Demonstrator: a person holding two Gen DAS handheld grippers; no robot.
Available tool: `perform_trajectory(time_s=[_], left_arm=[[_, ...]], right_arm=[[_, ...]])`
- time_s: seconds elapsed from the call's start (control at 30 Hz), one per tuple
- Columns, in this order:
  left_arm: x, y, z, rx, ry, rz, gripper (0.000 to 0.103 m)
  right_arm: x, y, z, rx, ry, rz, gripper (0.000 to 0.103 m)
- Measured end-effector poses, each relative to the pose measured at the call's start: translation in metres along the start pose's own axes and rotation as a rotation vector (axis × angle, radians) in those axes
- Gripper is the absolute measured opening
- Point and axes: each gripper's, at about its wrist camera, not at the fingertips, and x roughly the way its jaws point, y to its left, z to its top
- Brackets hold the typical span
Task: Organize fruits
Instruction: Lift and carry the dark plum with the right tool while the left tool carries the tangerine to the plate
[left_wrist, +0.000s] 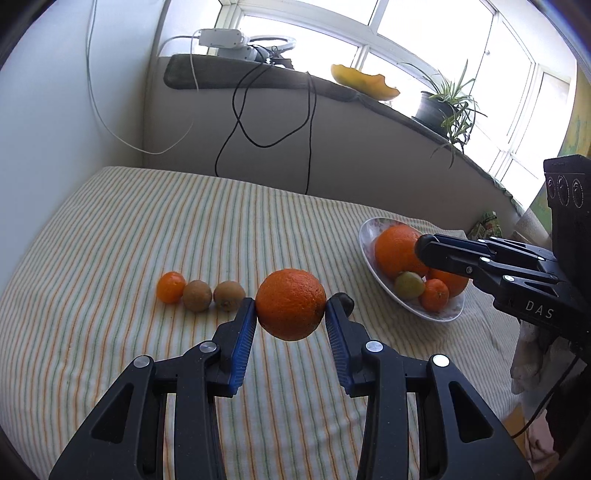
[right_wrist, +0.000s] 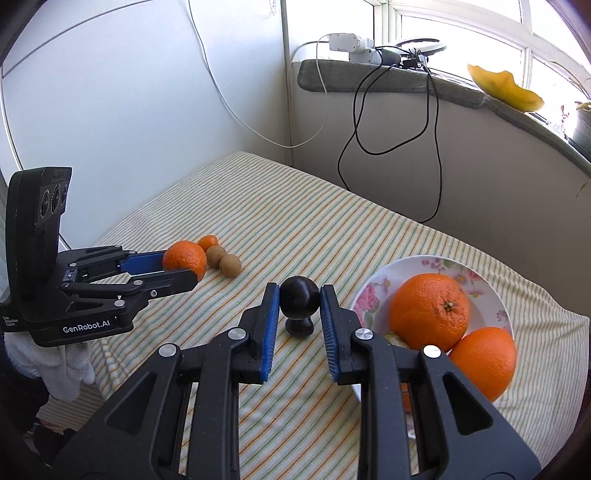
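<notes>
Visibly round, pebbly, bright orange (left_wrist: 290, 303)

Left gripper (left_wrist: 290, 308) jaws: striped cloth (left_wrist: 110, 236) ahead and left lies bare; row of tangerine (left_wrist: 170, 287) and two kiwis (left_wrist: 213, 295) blocks near left. Right gripper (right_wrist: 299, 308) jaws: open cloth ahead, full plate (right_wrist: 373, 291) crowds right, left gripper crosses on left.

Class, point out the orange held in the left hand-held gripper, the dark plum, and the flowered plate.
orange (left_wrist: 290, 302): left wrist view, middle of peel.
plum (right_wrist: 299, 295): right wrist view, its front.
plate (right_wrist: 373, 291): right wrist view, bare left rim.
</notes>
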Motion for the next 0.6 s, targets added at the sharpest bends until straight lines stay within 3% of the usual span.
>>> perform_trajectory(time_s=[0.6], left_arm=[[0.037, -0.067, 0.018, 0.084, 0.037, -0.084, 0.037]], right_arm=[[-0.039, -0.084, -0.007, 0.124, -0.046, -0.099, 0.023]])
